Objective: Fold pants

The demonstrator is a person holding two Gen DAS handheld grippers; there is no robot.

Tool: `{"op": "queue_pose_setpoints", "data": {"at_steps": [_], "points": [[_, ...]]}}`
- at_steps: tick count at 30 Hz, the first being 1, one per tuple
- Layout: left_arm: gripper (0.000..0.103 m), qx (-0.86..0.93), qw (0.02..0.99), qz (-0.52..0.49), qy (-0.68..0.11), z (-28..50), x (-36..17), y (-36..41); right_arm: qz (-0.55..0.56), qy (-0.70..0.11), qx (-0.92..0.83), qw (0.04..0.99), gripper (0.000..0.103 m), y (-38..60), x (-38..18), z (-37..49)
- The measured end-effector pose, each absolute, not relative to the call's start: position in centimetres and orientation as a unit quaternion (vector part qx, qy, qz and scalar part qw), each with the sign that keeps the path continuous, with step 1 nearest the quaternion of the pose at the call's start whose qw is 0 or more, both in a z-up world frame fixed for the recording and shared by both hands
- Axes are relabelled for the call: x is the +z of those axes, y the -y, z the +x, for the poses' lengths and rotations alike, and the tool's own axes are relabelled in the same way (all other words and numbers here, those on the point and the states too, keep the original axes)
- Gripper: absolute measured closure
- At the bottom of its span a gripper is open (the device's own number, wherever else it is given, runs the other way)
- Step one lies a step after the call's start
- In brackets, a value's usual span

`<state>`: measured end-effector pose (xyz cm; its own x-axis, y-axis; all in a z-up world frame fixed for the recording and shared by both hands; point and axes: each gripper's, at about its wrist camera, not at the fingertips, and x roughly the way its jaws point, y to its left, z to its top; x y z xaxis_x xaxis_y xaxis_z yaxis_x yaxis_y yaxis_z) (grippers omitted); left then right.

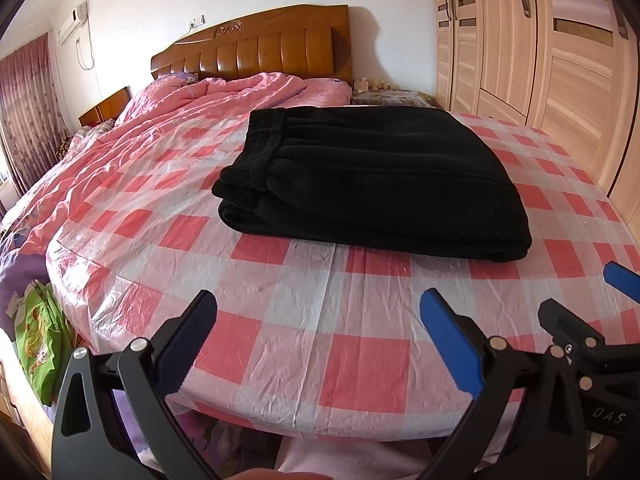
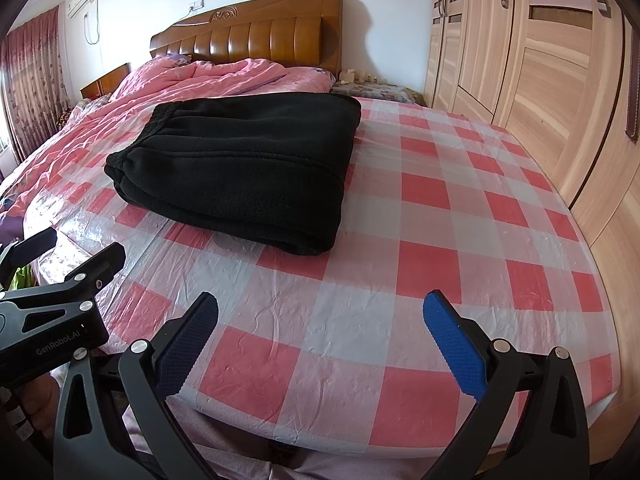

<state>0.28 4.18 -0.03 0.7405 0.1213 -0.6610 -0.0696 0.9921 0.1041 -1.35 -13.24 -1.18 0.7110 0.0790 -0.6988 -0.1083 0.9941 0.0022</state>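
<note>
Both tongs, left (image 1: 318, 336) and right (image 2: 320, 338), stand wide and empty near the bed's edge, clear of the black pants (image 1: 372, 176), which lie folded compactly on the checkered sheet (image 1: 288, 320); folding appears complete.

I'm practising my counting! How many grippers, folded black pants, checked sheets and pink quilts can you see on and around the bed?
Grippers: 2, left gripper and right gripper, both open and empty
Folded black pants: 1
Red-and-white checked sheet: 1
Pink quilt: 1
Total: 5
</note>
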Motion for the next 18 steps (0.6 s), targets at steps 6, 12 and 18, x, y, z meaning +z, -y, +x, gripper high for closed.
{"op": "queue_pose_setpoints", "data": {"at_steps": [6,12,18], "points": [[0.002,0.051,0.932,0.036,-0.358,0.29,-0.22,-4.11,-0.019,-0.377,0.051,0.925,0.004,13.22,-1.19,-1.42],[0.002,0.051,0.932,0.035,-0.358,0.27,-0.26,-4.12,-0.019,-0.377,0.051,0.925,0.004,13.24,-1.16,-1.40],[0.002,0.051,0.931,0.035,-0.359,0.26,-0.37,-4.11,-0.018,-0.377,0.051,0.925,0.004,13.25,-1.16,-1.38]]}}
